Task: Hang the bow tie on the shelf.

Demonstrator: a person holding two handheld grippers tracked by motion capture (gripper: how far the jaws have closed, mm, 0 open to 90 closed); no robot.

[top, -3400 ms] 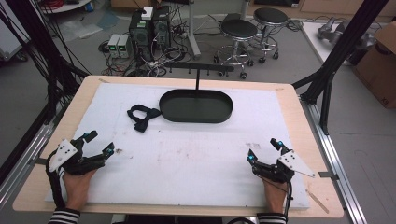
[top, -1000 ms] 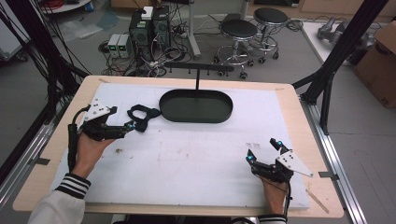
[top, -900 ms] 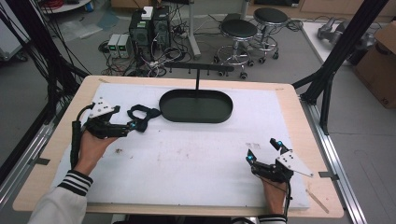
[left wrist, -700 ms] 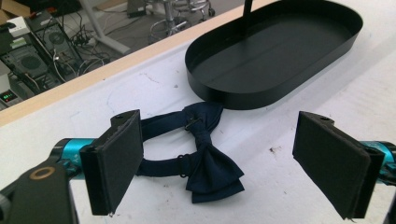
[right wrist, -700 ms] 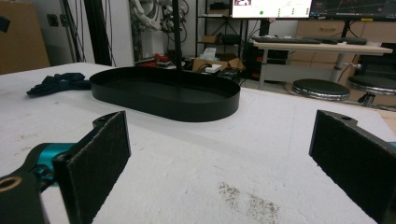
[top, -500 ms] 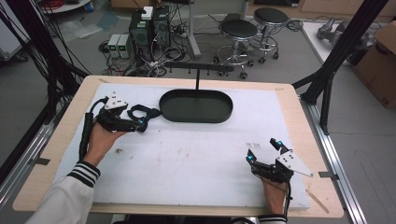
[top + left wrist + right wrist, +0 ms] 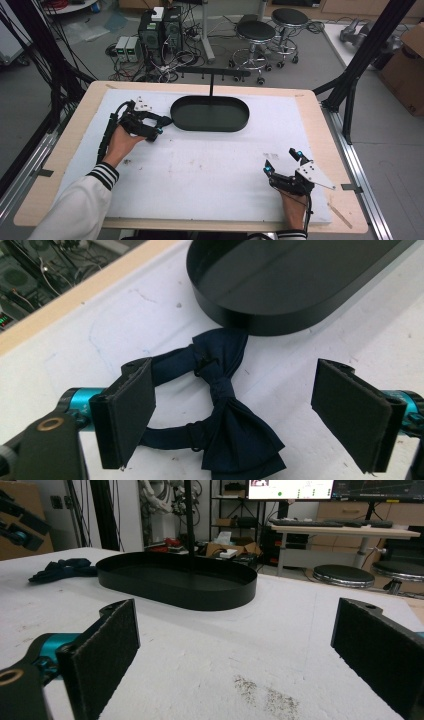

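Observation:
A dark navy bow tie (image 7: pixel 225 405) lies on the white mat just left of a black oval tray (image 7: pixel 280 315). My left gripper (image 7: pixel 250 415) is open over it, with one pad (image 7: pixel 125 410) on the strap loop side and the other pad (image 7: pixel 350 412) well clear on the right. From above, the left gripper (image 7: pixel 156 126) covers most of the bow tie (image 7: pixel 164 120) beside the tray (image 7: pixel 210 129). My right gripper (image 7: pixel 281 161) rests open near the front right of the mat with nothing between its pads; in its own view the right gripper (image 7: pixel 235 650) faces the tray (image 7: pixel 200 597) and the bow tie (image 7: pixel 62 570).
A thin black T-shaped stand (image 7: pixel 211 75) rises from the tray's far side. The white mat (image 7: pixel 210 175) covers a wooden table (image 7: pixel 60 165). Black frame posts (image 7: pixel 360 60) flank the table, with stools and computers on the floor behind.
My left gripper has moved from the front left corner forward and rightward until its open jaws straddle the bow tie. The right gripper has stayed in place.

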